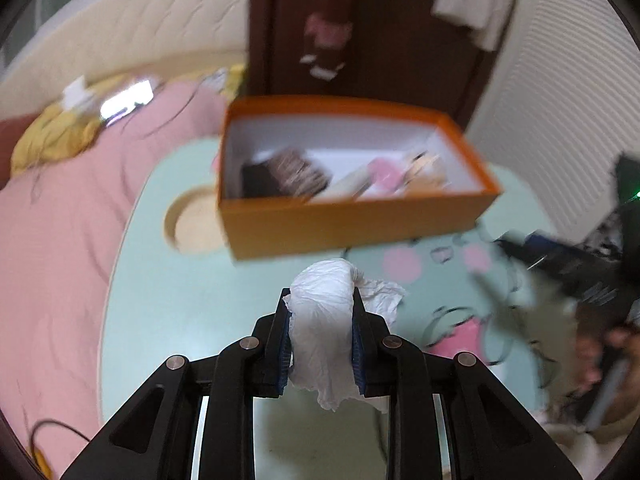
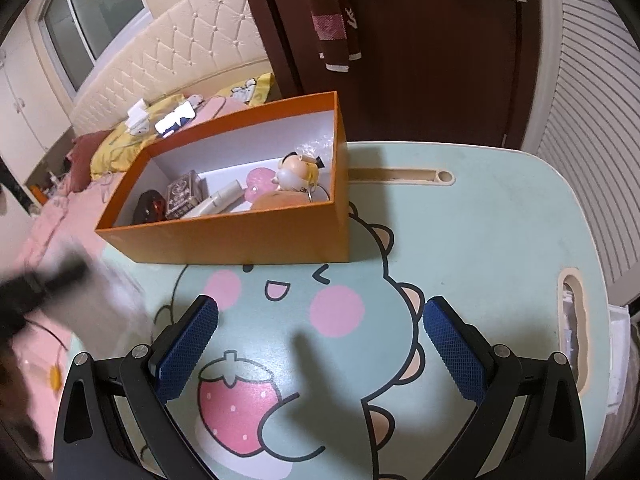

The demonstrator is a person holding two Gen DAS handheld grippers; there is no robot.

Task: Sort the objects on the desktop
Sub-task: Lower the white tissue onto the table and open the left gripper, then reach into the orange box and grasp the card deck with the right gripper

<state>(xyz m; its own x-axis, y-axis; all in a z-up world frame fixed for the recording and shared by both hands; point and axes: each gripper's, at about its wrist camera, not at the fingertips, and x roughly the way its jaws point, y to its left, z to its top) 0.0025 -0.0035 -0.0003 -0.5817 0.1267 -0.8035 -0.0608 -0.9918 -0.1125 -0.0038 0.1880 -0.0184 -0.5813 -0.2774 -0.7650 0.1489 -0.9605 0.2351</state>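
A crumpled white tissue (image 1: 324, 316) is pinched between the blue pads of my left gripper (image 1: 320, 300), which is shut on it above the mint-green table (image 1: 180, 300), just in front of the orange box (image 1: 340, 216). The box (image 2: 240, 236) holds a dark card pack (image 2: 182, 196), a white tube (image 2: 218, 200), a pink item (image 2: 260, 184) and a small figure keyring (image 2: 298, 172). My right gripper (image 2: 320, 316) hangs open over the cartoon dinosaur print (image 2: 320, 300), with nothing between its fingers. The left gripper (image 2: 40, 284) shows as a dark blur at the left of the right wrist view.
A bed with pink bedding (image 1: 60, 220) lies left of the table. A dark door (image 2: 400, 60) with hanging scarves stands behind the box. The table has a round cup recess (image 1: 192, 220), a long groove (image 2: 400, 176) and a handle slot (image 2: 576, 328). The right gripper (image 1: 580, 264) blurs at the right.
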